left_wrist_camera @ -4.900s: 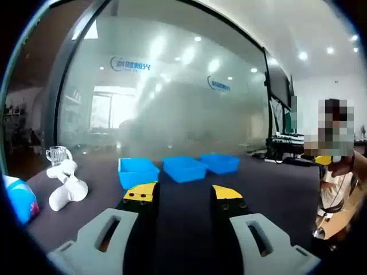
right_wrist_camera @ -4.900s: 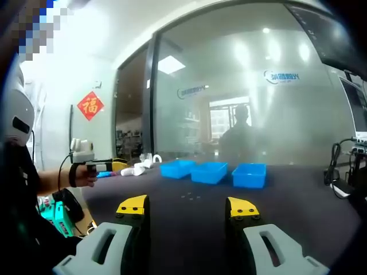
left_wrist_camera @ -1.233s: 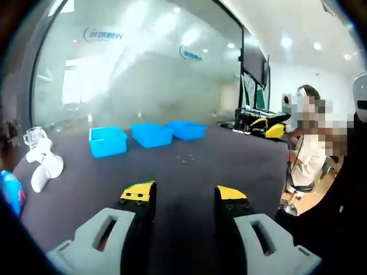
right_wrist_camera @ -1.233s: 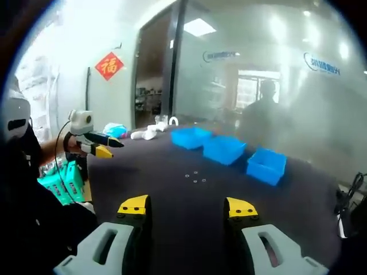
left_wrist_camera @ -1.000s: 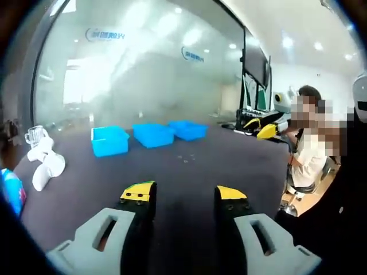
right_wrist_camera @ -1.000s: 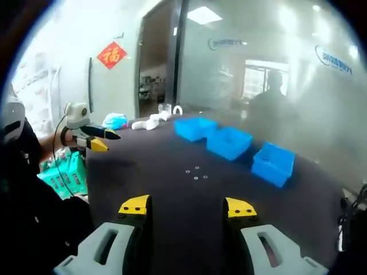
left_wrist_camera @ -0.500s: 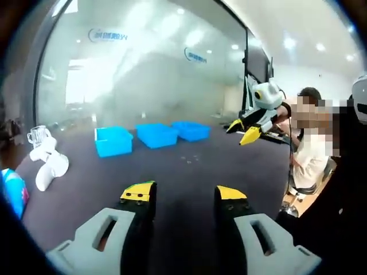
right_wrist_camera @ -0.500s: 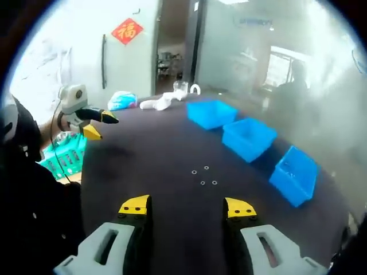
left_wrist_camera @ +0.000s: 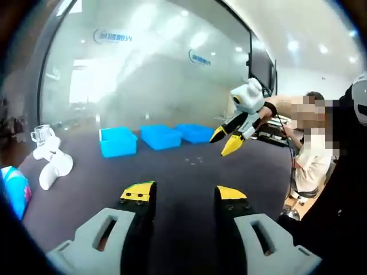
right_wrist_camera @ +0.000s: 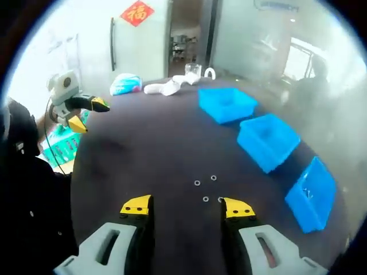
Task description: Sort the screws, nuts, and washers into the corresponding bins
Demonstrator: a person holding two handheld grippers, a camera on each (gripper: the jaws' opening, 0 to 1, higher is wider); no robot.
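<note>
Your worktop (right_wrist_camera: 143, 154) is covered in a dark, matt, cloth-like surface, and the three blue bins (right_wrist_camera: 268, 141) on it look like smooth moulded plastic. The small washers (right_wrist_camera: 205, 199) before you glint like bare metal, while behind the bins stands a frosted glass wall (left_wrist_camera: 143, 74).

Bare table (right_wrist_camera: 143, 149) reaches the washers (right_wrist_camera: 205, 189); bins (right_wrist_camera: 267, 141) flank beyond.

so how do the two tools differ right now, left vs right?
The right tool hangs just above the small metal rings on the dark table, tips close to them; the left tool sits off at the table's edge, far from them. The right one points down at the table; the left one points across it. Both are open and hold nothing.
</note>
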